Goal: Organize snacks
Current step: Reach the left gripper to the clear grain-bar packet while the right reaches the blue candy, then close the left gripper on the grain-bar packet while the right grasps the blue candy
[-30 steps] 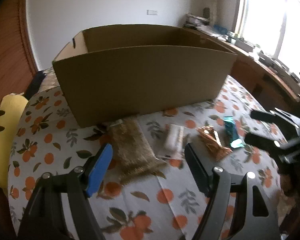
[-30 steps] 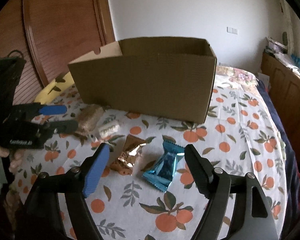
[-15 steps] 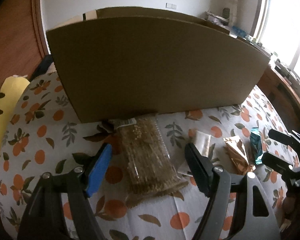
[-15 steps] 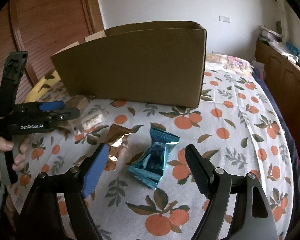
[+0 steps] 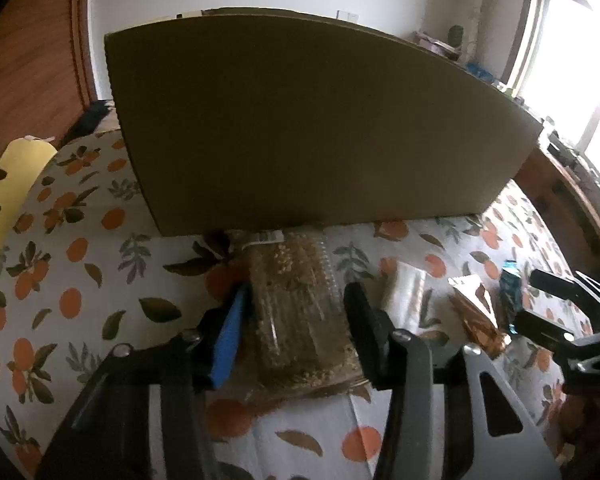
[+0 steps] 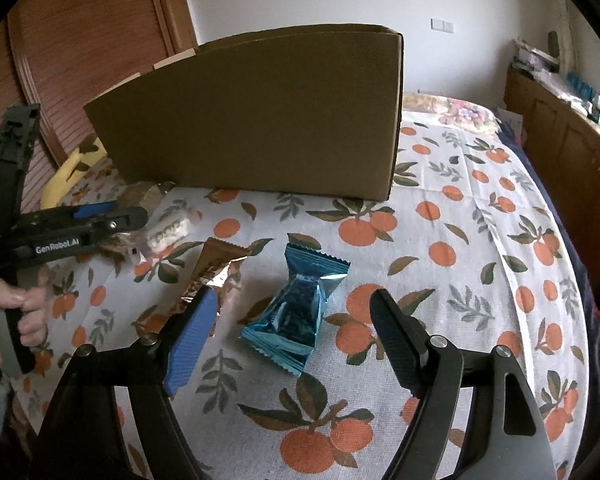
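Blue and black jaw pads of the left gripper are seen closing around the clear packet of grain bars, which lies lengthwise between them on the orange-print cloth; the blue pad is set right against the packet's left edge, while contact on the black side cannot be told for certain. Just past the black jaw, to its right, a pale clear-wrapped sweet is laid, then a bronze foil wrapper. Straight ahead of the jaws, the packet's far end is tucked against the foot of the cardboard box, whose wall fills the view beyond. Over on the other side, the right gripper is held wide, nothing gripped; the blue foil snack is framed between its fingers, flat on the cloth and apart from both pads. The bronze wrapper is found just ahead of the blue pad, touching nothing else. Further out to the left, the left gripper is carried by a hand, and the box is stood behind it all.
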